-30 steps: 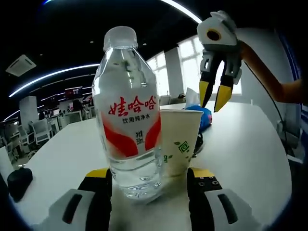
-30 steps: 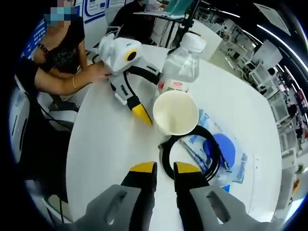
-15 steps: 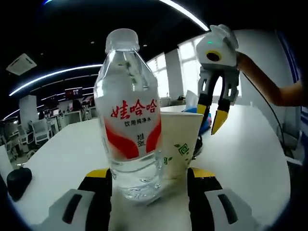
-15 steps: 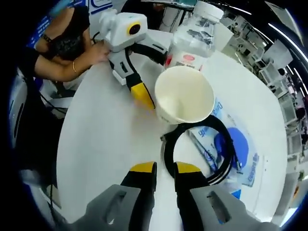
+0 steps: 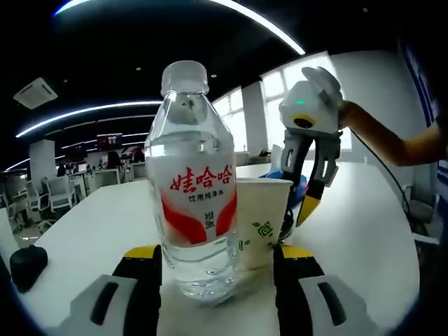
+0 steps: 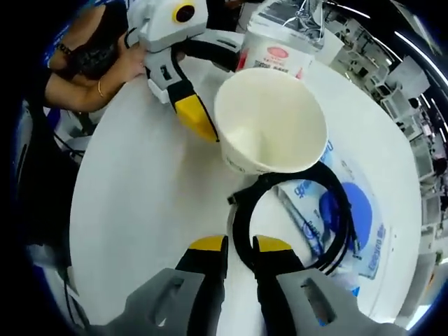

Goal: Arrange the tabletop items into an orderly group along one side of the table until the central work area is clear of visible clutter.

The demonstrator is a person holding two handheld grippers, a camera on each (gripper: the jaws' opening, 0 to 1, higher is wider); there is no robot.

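A: Bottle (image 5: 194, 210) status? Where was it?

B: Clear water bottle, white cap, red label, upright on the white table (image 5: 364, 231). It stood between the left claw (image 5: 218, 276) jaws in the left gripper view. Jaws were spread wide on either side of it; couldn't tell if either pad touched it.

A: And the cup?

B: Paper cup (image 6: 269, 119) stood upright, empty, right beside the bottle, looked like touching or nearly. In the right gripper view the bottle (image 6: 283, 35) was just behind the cup, and one yellow tip of the left claw (image 6: 192, 115) sat against the cup's side.

A: Right claw?

B: Right claw (image 6: 240, 248) had its jaws nearly closed, narrow gap, gripping nothing. It hung over the table just short of a black cable loop (image 6: 294, 217). In the left gripper view the right claw (image 5: 308, 203) was above the table beside the cup (image 5: 260, 220), tips pointing down, a hand (image 5: 348, 115) holding it.

A: Other clutter?

B: Cable loop lay partly on a clear plastic bag with blue print (image 6: 350, 217), next to the cup base. Dark object (image 5: 26, 264) at the table's edge in the left gripper view, too blurred to identify. Person's arm (image 6: 84, 91) at the table edge behind the left claw.
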